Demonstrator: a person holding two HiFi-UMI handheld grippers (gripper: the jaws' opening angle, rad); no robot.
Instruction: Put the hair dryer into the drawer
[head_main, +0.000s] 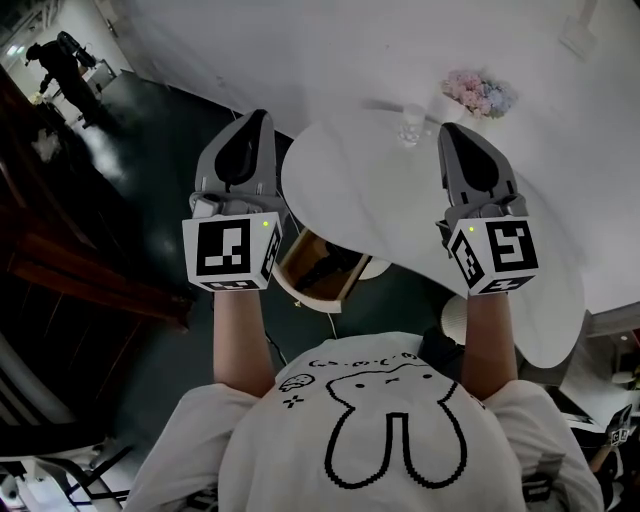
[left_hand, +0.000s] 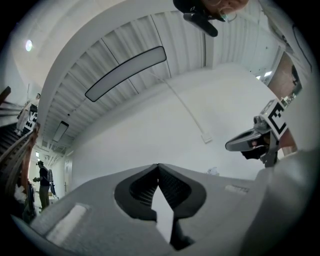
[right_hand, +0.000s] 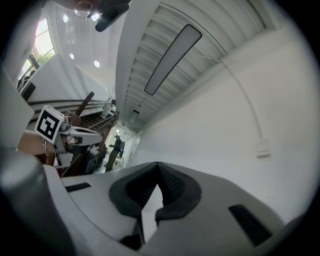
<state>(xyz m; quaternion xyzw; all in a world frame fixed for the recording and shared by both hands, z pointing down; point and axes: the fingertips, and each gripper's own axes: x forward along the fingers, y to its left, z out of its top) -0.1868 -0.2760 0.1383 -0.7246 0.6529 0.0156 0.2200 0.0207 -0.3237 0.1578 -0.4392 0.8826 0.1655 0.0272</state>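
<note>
1. The left gripper (head_main: 252, 120) and the right gripper (head_main: 452, 130) are both held up above the round white table (head_main: 340, 190). Each points out and slightly upward at a bare white wall (left_hand: 165, 130).
2. In both gripper views the jaws are together, tip against tip, with nothing between them.
3. The hair dryer appears in no view. It is not on the table, where only a glass (head_main: 410, 126) and flowers (head_main: 478, 92) stand at the far edge.
4. An open wooden box (head_main: 318, 268) shows under the table's near edge. It may be the drawer, but its contents are too dim to read.
5. Judgement: this fits two stages, either the dryer lying somewhere out of view awaiting a grip, or the dryer stowed and both hands drawn clear.
6. Any next move calls for lowering the view to find the dryer.
</note>
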